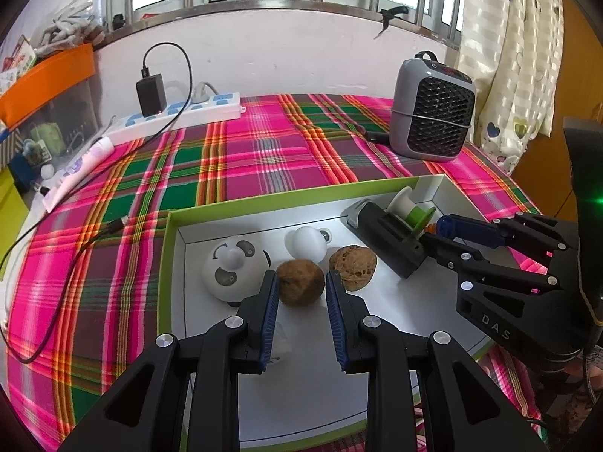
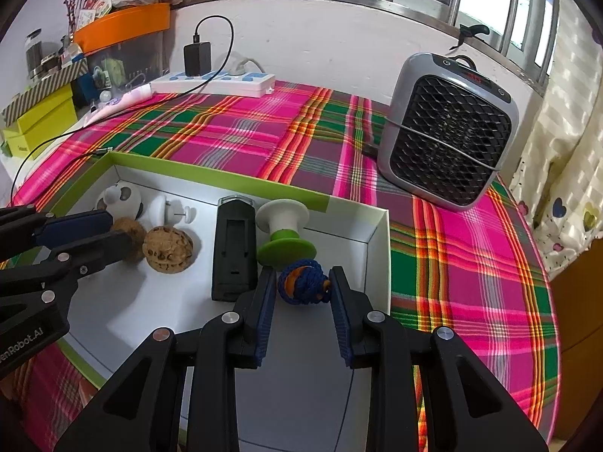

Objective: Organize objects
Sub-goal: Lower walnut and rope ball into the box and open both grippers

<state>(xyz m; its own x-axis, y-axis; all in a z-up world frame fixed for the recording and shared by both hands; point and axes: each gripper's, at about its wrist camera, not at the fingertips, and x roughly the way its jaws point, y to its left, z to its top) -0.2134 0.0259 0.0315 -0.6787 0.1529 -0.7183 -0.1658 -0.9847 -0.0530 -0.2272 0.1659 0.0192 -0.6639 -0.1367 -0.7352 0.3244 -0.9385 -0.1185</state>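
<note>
One shallow white box with a green rim (image 1: 241,203) was placed on the plaid tablecloth (image 1: 264,150). Nearest in it, a smooth brown nut (image 1: 301,282) was clamped between the pads of the left gripper (image 1: 301,290), and a blue knotted ball (image 2: 303,282) was pinched by the right gripper (image 2: 303,288); both jaws were only narrowly apart. Both grippers were pointed downward into the box. Behind were counted one wrinkled walnut (image 1: 353,265), one panda-shaped toy (image 1: 233,265), one white knob (image 1: 306,243), one black holder (image 2: 233,252) and one white-and-green spool (image 2: 284,231). Farther away, one grey heater (image 2: 448,132) and one power strip (image 1: 181,115) were seen.
</note>
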